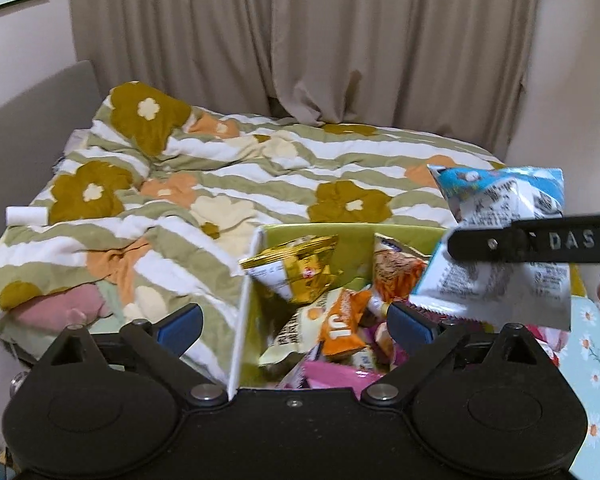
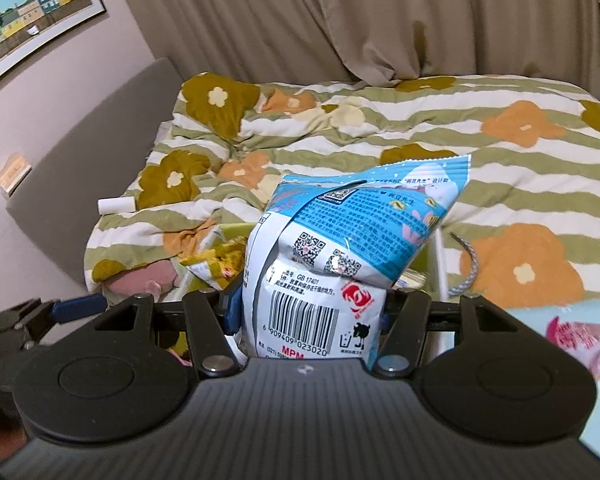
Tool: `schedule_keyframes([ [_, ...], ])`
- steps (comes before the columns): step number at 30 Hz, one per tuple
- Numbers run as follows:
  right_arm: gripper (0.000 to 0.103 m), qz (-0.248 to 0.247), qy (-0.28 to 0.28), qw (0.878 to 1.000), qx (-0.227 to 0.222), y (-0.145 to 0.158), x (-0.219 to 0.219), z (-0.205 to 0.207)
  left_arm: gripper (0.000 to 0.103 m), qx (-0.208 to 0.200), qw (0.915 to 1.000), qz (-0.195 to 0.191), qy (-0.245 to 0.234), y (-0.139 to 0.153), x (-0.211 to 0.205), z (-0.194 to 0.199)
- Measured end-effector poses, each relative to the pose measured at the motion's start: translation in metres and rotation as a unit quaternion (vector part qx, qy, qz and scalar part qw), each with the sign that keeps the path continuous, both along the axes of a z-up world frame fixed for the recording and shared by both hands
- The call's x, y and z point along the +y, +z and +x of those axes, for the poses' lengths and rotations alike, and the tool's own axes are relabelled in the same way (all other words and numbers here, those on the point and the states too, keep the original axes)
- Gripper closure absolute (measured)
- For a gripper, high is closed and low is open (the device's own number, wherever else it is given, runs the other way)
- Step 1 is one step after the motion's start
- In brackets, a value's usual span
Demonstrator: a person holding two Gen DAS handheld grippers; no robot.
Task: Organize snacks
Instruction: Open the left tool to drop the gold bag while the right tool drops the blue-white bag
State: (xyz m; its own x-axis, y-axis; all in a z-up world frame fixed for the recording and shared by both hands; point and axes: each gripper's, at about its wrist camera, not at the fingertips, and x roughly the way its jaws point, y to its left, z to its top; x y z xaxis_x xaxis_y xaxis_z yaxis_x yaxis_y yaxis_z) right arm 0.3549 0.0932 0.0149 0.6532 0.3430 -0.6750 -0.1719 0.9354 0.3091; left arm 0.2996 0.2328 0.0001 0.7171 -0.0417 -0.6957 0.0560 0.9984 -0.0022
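A white box with a green inside (image 1: 246, 292) stands on the bed and holds several snack packets, among them a gold one (image 1: 300, 270) and an orange one (image 1: 342, 326). My left gripper (image 1: 294, 322) is open and empty just above the box's near left corner. My right gripper (image 2: 306, 308) is shut on a blue and white snack bag (image 2: 340, 248) and holds it above the box. The same bag (image 1: 504, 240) shows at the right in the left wrist view, with the right gripper's finger (image 1: 532, 242) across it.
A flowered, striped quilt (image 1: 228, 184) covers the bed. A white roll (image 1: 26, 215) lies at its left edge by the grey headboard (image 2: 96, 152). A light blue flowered cloth (image 1: 592, 360) with a pink packet (image 2: 580, 344) lies to the right. Curtains hang behind.
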Motion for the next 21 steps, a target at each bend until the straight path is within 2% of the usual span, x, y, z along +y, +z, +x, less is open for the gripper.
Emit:
schedule_keyframes([
  [5,0.027,0.011,0.021,1.0,0.004,-0.002,0.016,0.014,0.003,-0.002,0.9998,0.007,0.019,0.003,0.002,-0.006],
  [6,0.02,0.019,0.024,0.999,0.006,-0.004,0.017,0.017,0.003,-0.003,0.9997,0.01,0.022,0.003,0.002,-0.008],
  [7,0.003,0.029,0.026,0.999,0.008,-0.006,0.019,0.018,0.003,-0.004,0.9996,0.012,0.025,0.004,0.002,-0.01],
  [8,0.0,0.038,0.024,0.999,0.01,-0.008,0.019,0.018,0.003,-0.004,0.9995,0.013,0.029,0.004,0.001,-0.011],
  [13,0.0,0.072,0.018,0.997,0.007,-0.008,0.012,0.009,0.002,-0.004,0.9993,0.008,0.037,0.001,0.001,-0.022],
  [21,0.0,0.062,-0.002,0.998,-0.019,0.008,-0.006,-0.018,0.002,-0.02,0.9995,0.001,0.025,0.009,-0.005,-0.039],
])
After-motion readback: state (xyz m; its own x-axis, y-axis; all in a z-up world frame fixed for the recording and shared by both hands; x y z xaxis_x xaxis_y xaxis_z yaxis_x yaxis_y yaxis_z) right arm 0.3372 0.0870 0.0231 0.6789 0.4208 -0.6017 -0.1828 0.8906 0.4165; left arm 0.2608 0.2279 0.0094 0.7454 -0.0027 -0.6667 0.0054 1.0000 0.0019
